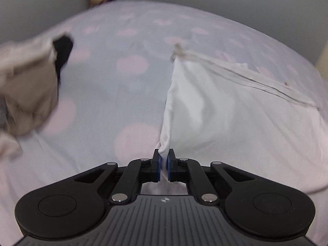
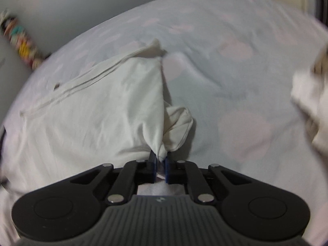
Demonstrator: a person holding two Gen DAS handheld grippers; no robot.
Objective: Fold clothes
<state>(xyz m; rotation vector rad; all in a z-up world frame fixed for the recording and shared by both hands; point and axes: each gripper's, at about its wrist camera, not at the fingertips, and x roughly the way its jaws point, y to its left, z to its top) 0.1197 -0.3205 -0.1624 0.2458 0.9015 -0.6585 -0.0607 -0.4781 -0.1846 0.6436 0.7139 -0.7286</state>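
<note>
A white garment [image 1: 215,102] lies spread on the bed, its hem running up and away to a bunched far corner. My left gripper [image 1: 163,161] is shut on the garment's near left corner, with the cloth pinched between the blue pads. The right wrist view shows the same white garment [image 2: 106,106] from its other side. There my right gripper [image 2: 161,162] is shut on the near right corner, and a loose sleeve [image 2: 178,123] bulges just beyond its fingers. The cloth rises slightly from the sheet at both grips.
The bed sheet [image 1: 106,94] is pale blue with large pink spots. A heap of beige and dark clothes [image 1: 30,86] lies at the left, and the right wrist view shows another pale pile [image 2: 311,102] at its right edge. A grey wall stands behind the bed.
</note>
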